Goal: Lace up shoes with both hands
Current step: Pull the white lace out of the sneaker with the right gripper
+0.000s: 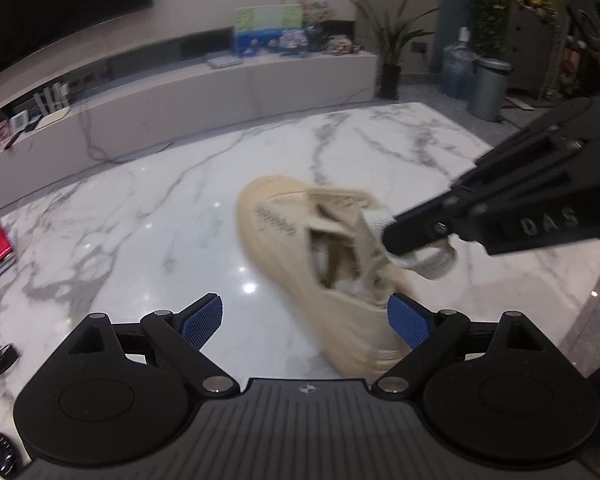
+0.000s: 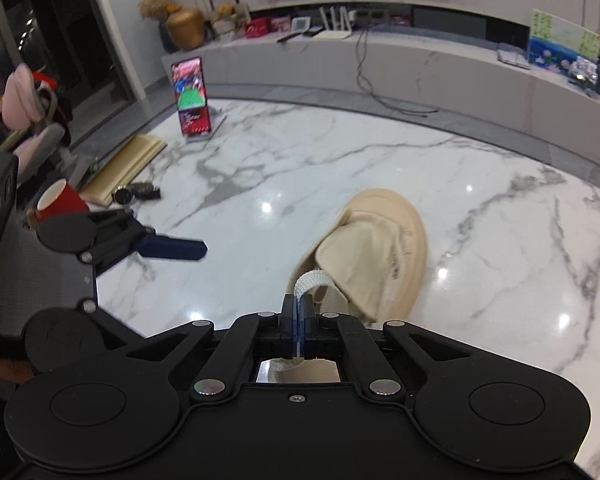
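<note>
The right tongs are clamped on the white lace of the beige shoe lying just ahead on the marble surface, while the left tongs stand apart beside its heel, placed to steady the shoe so lace tension stays even.

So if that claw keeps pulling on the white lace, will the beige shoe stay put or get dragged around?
Probably dragged. The shoe looks soft and light, its collar folded over, and it sits on a glossy marble table that likely offers little grip. The lace, clamped in the right claw, bends limply, so it should transmit pull only. The left claw is open, not steadying anything.
</note>
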Demonstrator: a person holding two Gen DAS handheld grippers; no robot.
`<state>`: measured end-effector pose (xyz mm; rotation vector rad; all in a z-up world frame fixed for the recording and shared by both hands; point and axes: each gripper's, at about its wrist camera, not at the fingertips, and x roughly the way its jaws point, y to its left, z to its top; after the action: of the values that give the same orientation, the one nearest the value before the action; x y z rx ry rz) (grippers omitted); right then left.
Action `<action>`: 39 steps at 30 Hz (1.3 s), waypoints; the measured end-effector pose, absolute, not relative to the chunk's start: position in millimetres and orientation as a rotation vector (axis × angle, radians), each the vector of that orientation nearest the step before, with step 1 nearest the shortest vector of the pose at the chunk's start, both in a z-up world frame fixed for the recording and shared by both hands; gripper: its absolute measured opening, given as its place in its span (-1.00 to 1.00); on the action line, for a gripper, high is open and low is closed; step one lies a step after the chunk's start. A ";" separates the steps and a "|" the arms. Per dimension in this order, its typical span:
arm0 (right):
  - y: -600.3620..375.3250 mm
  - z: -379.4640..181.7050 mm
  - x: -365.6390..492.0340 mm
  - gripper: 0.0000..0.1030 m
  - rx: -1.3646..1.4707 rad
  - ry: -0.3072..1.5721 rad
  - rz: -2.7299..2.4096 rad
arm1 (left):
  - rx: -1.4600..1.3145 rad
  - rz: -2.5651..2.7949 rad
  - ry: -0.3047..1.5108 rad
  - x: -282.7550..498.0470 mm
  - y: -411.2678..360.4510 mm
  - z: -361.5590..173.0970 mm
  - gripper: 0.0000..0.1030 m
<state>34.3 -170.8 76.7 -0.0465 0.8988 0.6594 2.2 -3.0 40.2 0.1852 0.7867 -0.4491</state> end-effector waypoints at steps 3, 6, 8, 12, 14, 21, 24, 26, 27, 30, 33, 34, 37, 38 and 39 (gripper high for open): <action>-176.3 81.9 32.1 -0.99 -0.033 0.885 0.657 | 0.199 -0.492 0.774 1.0 -15.0 39.7 0.75; -180.2 87.6 29.4 -0.99 -0.030 0.868 0.658 | 0.210 -0.497 0.781 3.3 -23.4 36.9 0.76; -184.0 91.1 26.6 -0.99 -0.042 0.856 0.647 | 0.215 -0.493 0.786 5.6 -26.9 34.7 0.76; -193.9 87.6 26.4 -0.99 -0.088 0.859 0.600 | 0.214 -0.486 0.796 10.4 -30.5 30.7 0.76; -200.4 81.0 28.2 -0.99 -0.134 0.873 0.552 | 0.214 -0.487 0.798 11.1 -31.3 30.4 0.76; -240.1 47.5 37.4 -0.99 -0.255 0.947 0.347 | 0.215 -0.489 0.804 13.5 -34.0 29.3 0.76; -255.8 37.6 36.5 -0.99 -0.268 0.971 0.305 | 0.215 -0.490 0.807 14.6 -35.2 28.8 0.76; -263.4 30.0 34.2 -0.99 -0.304 0.981 0.272 | 0.215 -0.491 0.809 15.3 -36.1 28.4 0.76; -265.3 27.4 34.0 -0.99 -0.317 0.985 0.261 | 0.216 -0.493 0.811 15.7 -36.6 28.1 0.76; -272.4 19.6 35.2 -0.99 -0.361 1.003 0.223 | 0.220 -0.496 0.814 15.8 -38.8 27.5 0.76; -277.5 17.4 36.4 -0.97 -0.320 1.022 0.251 | 0.222 -0.494 0.820 16.0 -38.5 26.0 0.76; -276.2 17.9 37.4 -0.96 -0.306 1.020 0.264 | 0.223 -0.493 0.821 16.1 -38.4 25.6 0.76; -261.2 27.0 35.6 -0.64 -0.270 0.975 0.333 | 0.223 -0.489 0.824 16.5 -37.5 25.1 0.76; -256.2 30.2 35.4 -0.48 -0.256 0.961 0.363 | 0.223 -0.490 0.826 16.4 -36.6 24.9 0.76; -250.0 33.3 35.5 -0.46 -0.240 0.954 0.399 | 0.223 -0.490 0.828 16.2 -35.6 24.7 0.76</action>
<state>35.5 -250.0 33.3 -0.2398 0.9544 0.3993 16.2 -35.6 24.7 0.2227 0.8278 -0.4903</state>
